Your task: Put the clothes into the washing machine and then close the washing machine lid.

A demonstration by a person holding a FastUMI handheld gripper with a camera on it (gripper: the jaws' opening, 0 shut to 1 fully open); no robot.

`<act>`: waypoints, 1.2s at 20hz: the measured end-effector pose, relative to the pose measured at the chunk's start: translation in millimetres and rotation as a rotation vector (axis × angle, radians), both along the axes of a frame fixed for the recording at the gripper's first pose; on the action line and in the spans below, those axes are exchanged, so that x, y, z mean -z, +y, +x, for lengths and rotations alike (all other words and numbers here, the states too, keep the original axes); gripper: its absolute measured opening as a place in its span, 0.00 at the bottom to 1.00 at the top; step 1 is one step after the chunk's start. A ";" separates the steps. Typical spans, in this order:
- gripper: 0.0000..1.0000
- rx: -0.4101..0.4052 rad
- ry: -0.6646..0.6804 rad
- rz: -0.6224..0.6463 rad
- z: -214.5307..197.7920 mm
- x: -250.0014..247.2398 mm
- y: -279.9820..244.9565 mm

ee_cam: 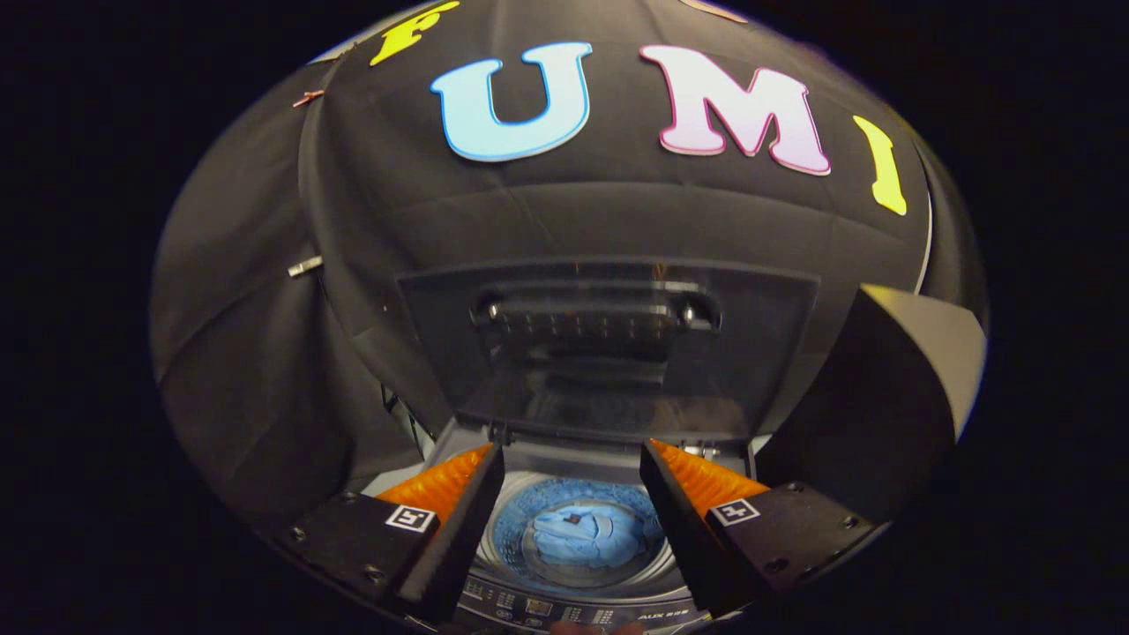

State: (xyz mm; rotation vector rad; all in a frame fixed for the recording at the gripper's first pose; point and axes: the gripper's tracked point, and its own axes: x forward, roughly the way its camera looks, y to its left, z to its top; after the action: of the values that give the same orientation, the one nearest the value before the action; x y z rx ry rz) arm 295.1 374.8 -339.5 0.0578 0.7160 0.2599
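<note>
Black cloth is hanging as the booth's wall (265, 353) behind and to both sides, and a top-loading washing machine (564, 608) is standing against it. Its lid (609, 353) is standing raised, nearly upright, with its dark, glossy inner face turned toward the front and a handle recess showing near its upper edge. The tool (571, 494) is hovering above the open mouth of the machine, its fingers (441, 481) spread well apart and gripping nothing. Down between the fingers the round drum (516, 529) is showing, and the clothes (586, 535), a crumpled light blue garment, are lying at its bottom, well below the fingertips. The machine's control panel (538, 607) is running along its front edge, just beneath the tool. A dark angular shape (882, 397) is rising beside the machine at the lid's right; I cannot tell what it is.
</note>
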 end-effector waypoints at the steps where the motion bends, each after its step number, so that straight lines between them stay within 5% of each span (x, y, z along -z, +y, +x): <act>1: 0.97 0.006 -0.022 0.012 9.7 -14.3 1.3; 7: 0.99 0.097 -0.111 0.008 88.5 -64.2 0.4; 16: 0.99 0.148 -0.047 -0.041 155.0 -24.9 2.8; 24: 1.00 0.117 -0.045 -0.044 142.2 -21.5 7.4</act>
State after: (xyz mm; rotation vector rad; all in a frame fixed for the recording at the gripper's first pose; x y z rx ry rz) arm 437.3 382.3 -317.9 0.0519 0.6705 0.1334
